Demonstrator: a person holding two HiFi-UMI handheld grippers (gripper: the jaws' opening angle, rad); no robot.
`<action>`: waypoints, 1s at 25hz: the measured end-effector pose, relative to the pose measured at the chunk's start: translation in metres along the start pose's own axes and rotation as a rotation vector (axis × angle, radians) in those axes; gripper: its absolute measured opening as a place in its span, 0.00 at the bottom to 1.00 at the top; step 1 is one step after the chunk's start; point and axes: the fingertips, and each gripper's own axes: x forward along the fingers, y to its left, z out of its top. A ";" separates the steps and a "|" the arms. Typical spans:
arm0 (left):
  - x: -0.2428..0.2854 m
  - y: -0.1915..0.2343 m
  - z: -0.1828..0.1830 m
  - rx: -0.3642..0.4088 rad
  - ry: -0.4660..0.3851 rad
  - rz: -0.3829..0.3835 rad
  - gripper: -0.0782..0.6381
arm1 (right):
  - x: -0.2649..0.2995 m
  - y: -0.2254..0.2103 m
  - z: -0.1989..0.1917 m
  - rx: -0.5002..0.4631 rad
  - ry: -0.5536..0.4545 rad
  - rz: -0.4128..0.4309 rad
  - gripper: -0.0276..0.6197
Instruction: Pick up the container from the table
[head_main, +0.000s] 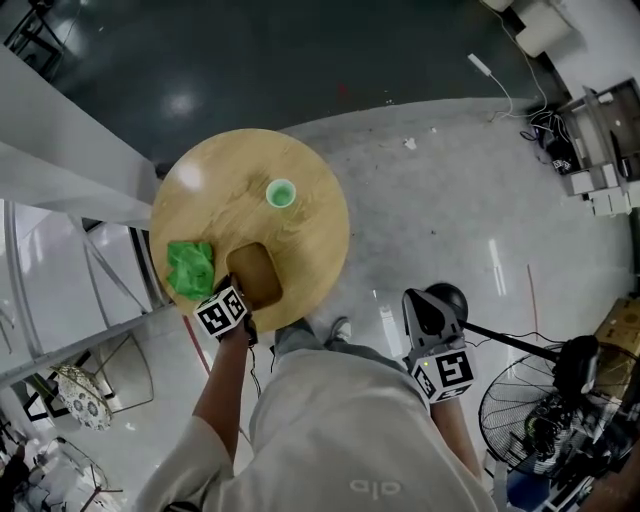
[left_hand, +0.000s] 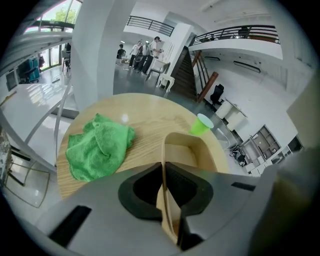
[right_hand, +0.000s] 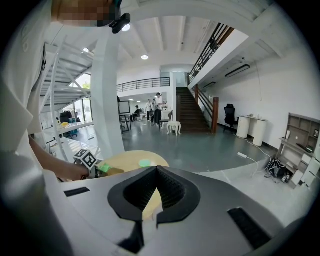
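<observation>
A tan open-topped container (head_main: 255, 275) sits on the round wooden table (head_main: 310, 235) near its front edge. My left gripper (head_main: 243, 303) is shut on the container's near wall; in the left gripper view that thin wall (left_hand: 163, 165) stands pinched between the jaws of the left gripper (left_hand: 163, 170), and the container (left_hand: 187, 150) stretches away beyond them. My right gripper (head_main: 428, 300) hangs off the table to the right, over the floor. In the right gripper view the right gripper (right_hand: 157, 169) has its jaws together with nothing between them.
A crumpled green cloth (head_main: 189, 268) (left_hand: 97, 145) lies just left of the container. A small green cup (head_main: 281, 193) (left_hand: 202, 124) stands farther back on the table. White stair framing (head_main: 60, 200) flanks the left; a fan (head_main: 535, 415) and cables lie to the right.
</observation>
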 end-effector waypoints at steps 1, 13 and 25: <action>-0.004 -0.006 0.002 0.008 -0.010 -0.016 0.16 | -0.002 0.000 0.002 -0.001 -0.006 0.005 0.08; -0.075 -0.073 0.051 0.275 -0.164 -0.113 0.16 | -0.013 0.007 0.022 0.010 -0.117 0.055 0.08; -0.192 -0.162 0.084 0.469 -0.405 -0.266 0.16 | -0.033 0.024 0.048 0.013 -0.206 0.133 0.08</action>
